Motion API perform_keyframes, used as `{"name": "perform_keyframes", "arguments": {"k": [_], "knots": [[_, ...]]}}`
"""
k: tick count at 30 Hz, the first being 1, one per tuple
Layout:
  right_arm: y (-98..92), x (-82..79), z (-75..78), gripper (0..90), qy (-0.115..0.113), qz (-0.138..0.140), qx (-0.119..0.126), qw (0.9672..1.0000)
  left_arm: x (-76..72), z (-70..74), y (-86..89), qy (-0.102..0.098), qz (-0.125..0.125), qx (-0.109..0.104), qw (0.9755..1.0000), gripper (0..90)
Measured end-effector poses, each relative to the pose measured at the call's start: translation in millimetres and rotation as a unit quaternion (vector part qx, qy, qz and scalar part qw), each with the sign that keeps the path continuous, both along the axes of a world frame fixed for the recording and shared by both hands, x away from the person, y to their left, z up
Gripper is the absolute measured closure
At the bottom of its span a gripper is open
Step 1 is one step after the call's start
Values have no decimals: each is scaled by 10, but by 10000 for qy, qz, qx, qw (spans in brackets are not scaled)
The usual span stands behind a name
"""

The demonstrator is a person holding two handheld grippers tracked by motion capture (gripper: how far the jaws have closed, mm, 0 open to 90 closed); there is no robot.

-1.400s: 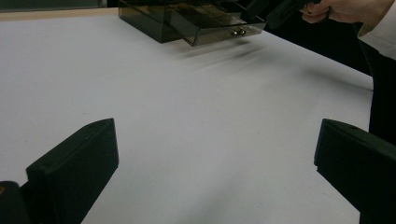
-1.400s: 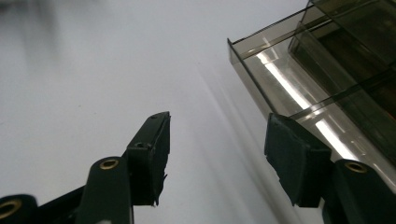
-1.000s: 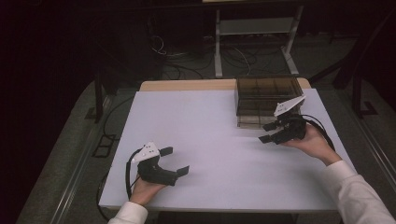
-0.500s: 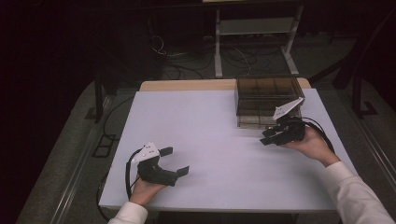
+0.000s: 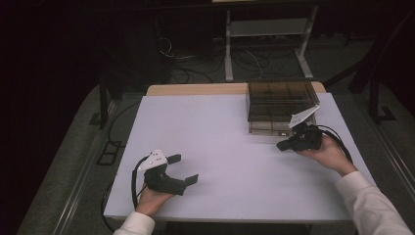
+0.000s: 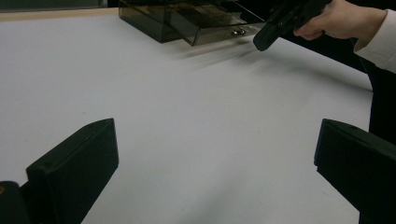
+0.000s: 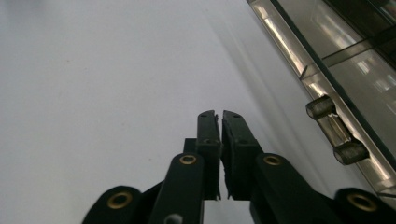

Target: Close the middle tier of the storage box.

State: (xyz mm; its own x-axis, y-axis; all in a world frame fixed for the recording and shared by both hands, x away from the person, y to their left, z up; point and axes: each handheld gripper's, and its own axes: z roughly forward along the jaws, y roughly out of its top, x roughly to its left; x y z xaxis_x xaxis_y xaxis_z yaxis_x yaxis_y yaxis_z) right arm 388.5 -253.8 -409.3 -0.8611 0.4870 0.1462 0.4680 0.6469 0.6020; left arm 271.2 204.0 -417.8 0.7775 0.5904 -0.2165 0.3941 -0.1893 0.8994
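Where the white table (image 5: 235, 147) meets the person's side, the left gripper (image 5: 185, 169) rests low at the near-left corner, held in the left hand (image 5: 149, 198), its two black jaws spread wide with nothing between them. Seen from the left gripper view, those jaws stand far apart at the bottom corners, and a broad stretch of bare white surface runs ahead of them. From the left gripper's tips across the middle of the table the top is free on every side, out to the near edge and the left edge.

Farther off and to the right, the right gripper (image 5: 284, 145) hangs just above the surface in the right hand (image 5: 329, 152), a white sleeve (image 5: 374, 205) behind it. Its jaws are pressed together with only a hairline gap and hold nothing, as the right gripper view shows. It sits just in front of the smoked transparent box (image 5: 280, 105), close to that box's front wall, near the table's right edge.

At the far right of the table the box stands with dividers inside; a small clear handle (image 7: 335, 130) juts from its front. Beyond the far edge a strip of bare wood (image 5: 195, 89) shows, then dark floor with cables (image 5: 205, 61).
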Motion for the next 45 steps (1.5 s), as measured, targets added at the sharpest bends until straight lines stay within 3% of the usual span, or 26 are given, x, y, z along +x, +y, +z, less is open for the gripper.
{"name": "perform_keyframes", "arguments": {"k": [3, 25, 45], "knots": [[-12, 13, -21, 884, -4, -46, -55, 10000, -2, 0, -2, 3, 0, 4, 10000, 0], [-53, 132, -140, 887, -90, -531, -257, 9982, 0, 1, 4, -4, -1, 5, 10000, 0], [-116, 170, -139, 887, -308, -866, -341, 9952, 3, -1, 5, -5, 2, 8, 10000, 0]]}}
